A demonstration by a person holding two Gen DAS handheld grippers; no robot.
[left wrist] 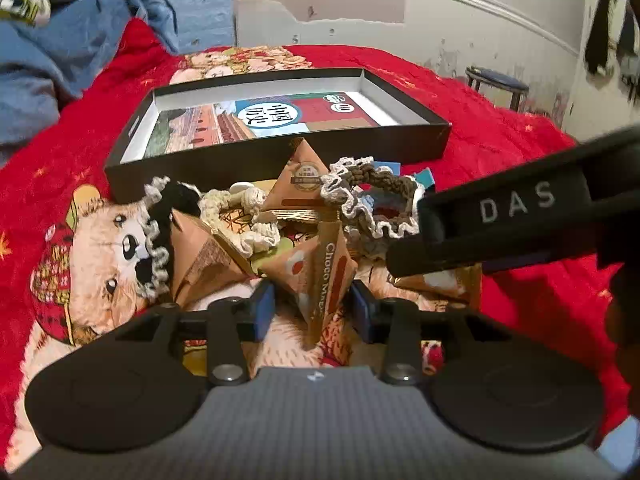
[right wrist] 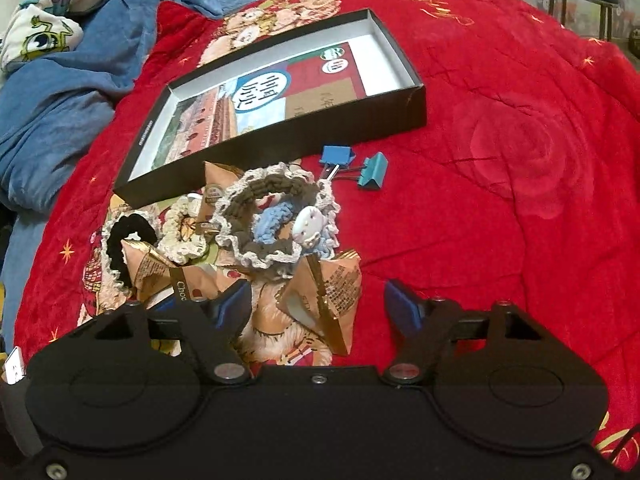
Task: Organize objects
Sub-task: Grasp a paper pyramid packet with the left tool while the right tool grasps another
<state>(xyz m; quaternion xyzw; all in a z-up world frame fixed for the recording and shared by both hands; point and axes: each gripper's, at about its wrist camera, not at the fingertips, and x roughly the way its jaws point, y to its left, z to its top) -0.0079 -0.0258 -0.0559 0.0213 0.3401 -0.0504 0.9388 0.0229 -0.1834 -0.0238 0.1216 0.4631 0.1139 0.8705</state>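
Observation:
A black open box [left wrist: 408,136] [right wrist: 400,108] with a printed card inside lies on the red blanket. In front of it is a pile of brown triangular Choco snack packets and crocheted scrunchies [left wrist: 372,188] [right wrist: 264,208]. My left gripper [left wrist: 314,306] is open, its fingers on either side of one Choco packet [left wrist: 320,276], not closed on it. My right gripper [right wrist: 318,304] is open above another packet [right wrist: 332,300]. The right gripper's body shows at the right of the left wrist view [left wrist: 500,220].
Two blue binder clips [right wrist: 352,168] lie right of the pile. A blue quilt [right wrist: 60,80] is bunched at the left. A stool [right wrist: 580,0] stands beyond the bed. The red blanket [right wrist: 520,160] stretches to the right.

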